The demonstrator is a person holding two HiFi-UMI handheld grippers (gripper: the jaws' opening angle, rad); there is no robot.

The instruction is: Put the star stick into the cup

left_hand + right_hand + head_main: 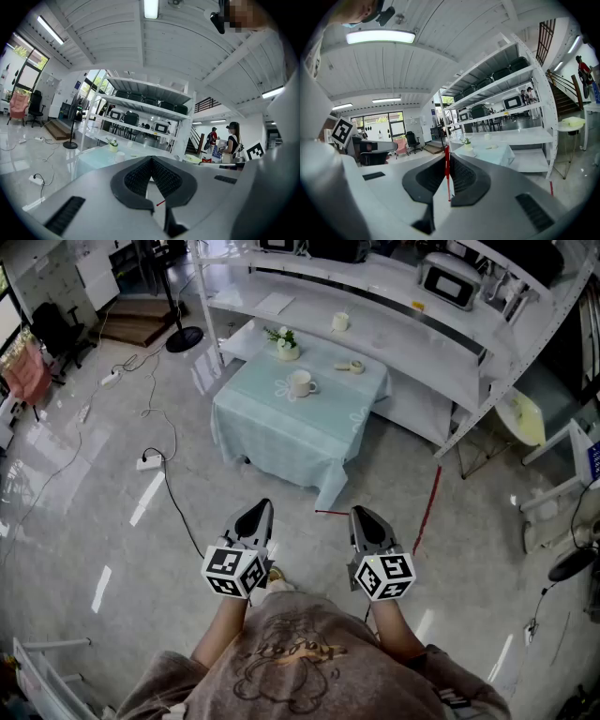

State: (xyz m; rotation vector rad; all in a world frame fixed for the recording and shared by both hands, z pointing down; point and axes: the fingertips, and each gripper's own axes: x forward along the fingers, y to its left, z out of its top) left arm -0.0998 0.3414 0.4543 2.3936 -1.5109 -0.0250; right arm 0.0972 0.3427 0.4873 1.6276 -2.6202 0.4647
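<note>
A thin red stick [447,174] stands pinched between the pads of my right gripper [447,158]; no star end shows. In the head view the stick [332,513] pokes out leftward from my right gripper [362,515]. The white cup [300,383] stands on a small table with a pale green cloth [272,427], well ahead of both grippers. My left gripper [262,509] is held beside the right one, jaws together and empty. In the left gripper view the left gripper [151,162] points at the table, with the cup [120,157] far beyond it.
A small potted plant [285,343] and a small pale object [351,366] share the table. White shelving [441,343] with another cup [340,322] stands behind it. Cables and a power strip [150,461] lie on the glossy floor at left. People [231,143] stand far off.
</note>
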